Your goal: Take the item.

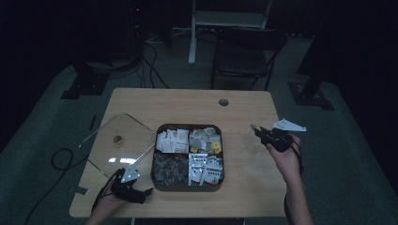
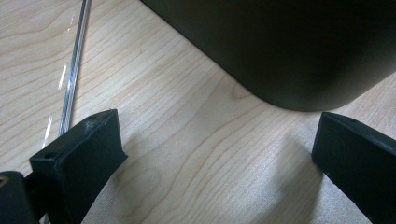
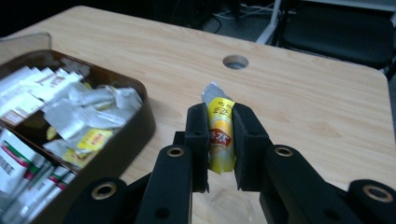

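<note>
our right tongs [image 3: 220, 140] clench a yellow packet [image 3: 220, 133] above the bare table [image 1: 244, 112], well right of the dark tray [image 1: 187, 187] of sorted packets. our left tongs [image 2: 219, 154] rest released, jaws apart, by the tray's near left corner, beside the clear lid [image 1: 117, 136].

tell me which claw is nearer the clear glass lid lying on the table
Left. The left claw sits right at the clear glass lid's near corner, while the right claw is far across the dark compartment tray.
</note>
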Demonstrator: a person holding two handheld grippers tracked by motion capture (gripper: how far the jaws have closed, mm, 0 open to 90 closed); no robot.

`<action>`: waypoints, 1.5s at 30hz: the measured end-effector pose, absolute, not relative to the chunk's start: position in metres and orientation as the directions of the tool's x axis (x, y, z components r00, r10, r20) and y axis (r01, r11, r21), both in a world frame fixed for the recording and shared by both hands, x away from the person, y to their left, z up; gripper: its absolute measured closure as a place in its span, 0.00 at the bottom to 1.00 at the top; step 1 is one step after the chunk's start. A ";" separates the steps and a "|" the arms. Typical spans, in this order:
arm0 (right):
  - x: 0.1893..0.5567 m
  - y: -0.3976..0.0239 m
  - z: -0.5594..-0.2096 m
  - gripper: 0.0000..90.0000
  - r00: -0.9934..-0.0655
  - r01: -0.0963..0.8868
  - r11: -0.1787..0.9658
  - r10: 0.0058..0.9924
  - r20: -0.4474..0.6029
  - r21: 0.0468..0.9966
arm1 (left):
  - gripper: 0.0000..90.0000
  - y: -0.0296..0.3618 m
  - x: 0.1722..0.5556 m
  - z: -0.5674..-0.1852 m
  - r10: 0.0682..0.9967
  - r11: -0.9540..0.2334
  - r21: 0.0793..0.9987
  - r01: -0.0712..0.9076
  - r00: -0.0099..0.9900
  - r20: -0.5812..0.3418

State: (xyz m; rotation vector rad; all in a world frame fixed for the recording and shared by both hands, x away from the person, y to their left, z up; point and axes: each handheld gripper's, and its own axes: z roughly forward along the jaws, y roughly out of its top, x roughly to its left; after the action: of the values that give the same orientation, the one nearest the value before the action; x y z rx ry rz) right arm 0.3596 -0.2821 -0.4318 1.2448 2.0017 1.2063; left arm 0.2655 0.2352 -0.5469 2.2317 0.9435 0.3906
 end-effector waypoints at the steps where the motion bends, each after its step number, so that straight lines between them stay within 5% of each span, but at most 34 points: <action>1: 0.359 -0.284 -0.433 0.87 -0.459 0.458 0.195 0.887 0.043 0.868 | 0.03 0.235 0.266 -0.547 0.721 -0.511 0.686 0.519 0.693 0.012; 25: 0.361 -0.297 -0.461 0.83 -0.428 0.535 0.162 0.898 0.101 0.829 | 0.03 0.235 0.266 -0.547 0.721 -0.511 0.686 0.519 0.693 0.012; 37: 0.364 -0.298 -0.465 0.69 -0.415 0.555 0.151 0.903 0.115 0.818 | 0.03 0.235 0.266 -0.547 0.721 -0.511 0.686 0.519 0.693 0.012; 45: 0.367 -0.298 -0.467 0.43 -0.411 0.545 0.136 0.903 0.122 0.827 | 0.03 0.235 0.266 -0.547 0.721 -0.511 0.686 0.519 0.693 0.012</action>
State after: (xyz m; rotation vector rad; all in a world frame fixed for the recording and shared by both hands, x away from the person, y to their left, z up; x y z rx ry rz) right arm 0.3674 -0.2979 -0.4666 1.3906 2.0122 1.1846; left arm 0.2655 0.2352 -0.5469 2.2314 0.9436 0.3905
